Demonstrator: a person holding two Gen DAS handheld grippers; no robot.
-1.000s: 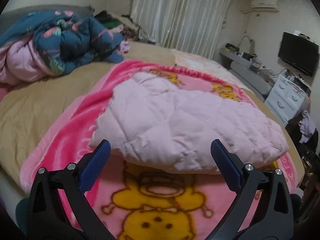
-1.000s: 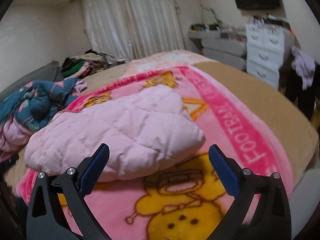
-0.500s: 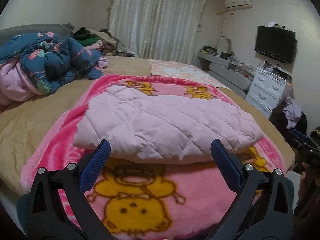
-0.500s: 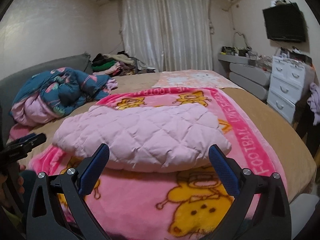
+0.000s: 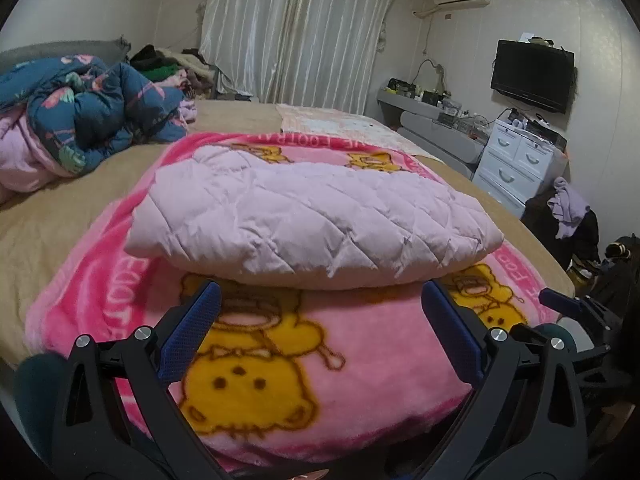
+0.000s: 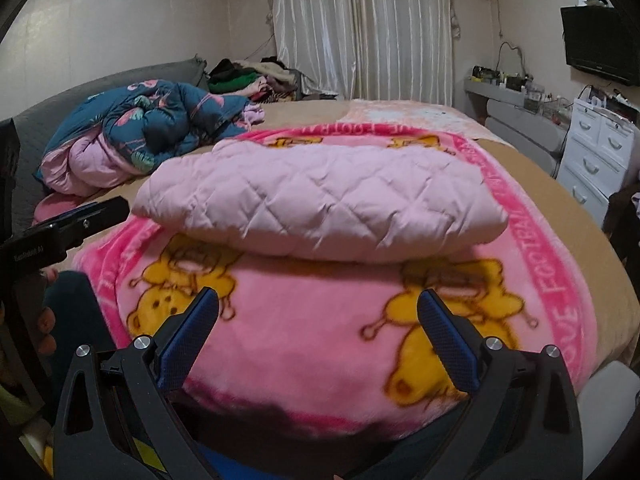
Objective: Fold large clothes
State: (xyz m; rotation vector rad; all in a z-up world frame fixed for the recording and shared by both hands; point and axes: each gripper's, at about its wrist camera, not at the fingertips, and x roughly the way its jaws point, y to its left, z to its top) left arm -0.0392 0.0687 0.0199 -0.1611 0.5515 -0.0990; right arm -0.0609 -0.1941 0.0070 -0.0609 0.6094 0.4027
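A folded pale pink quilted jacket lies flat on a bright pink blanket printed with yellow cartoon bears, spread across a bed with a tan sheet. The left gripper hangs near the foot of the bed, its blue-padded fingers spread wide apart and holding nothing, short of the jacket's near edge. The right gripper also points at the jacket from the near side, its fingers wide apart and empty, clear of the cloth. At the left edge of the right wrist view a hand grips the other tool's handle. A crumpled dark blue floral duvet sits at the bed's left side, well apart from the jacket. White curtains, a wall television and a white chest of drawers stand behind.
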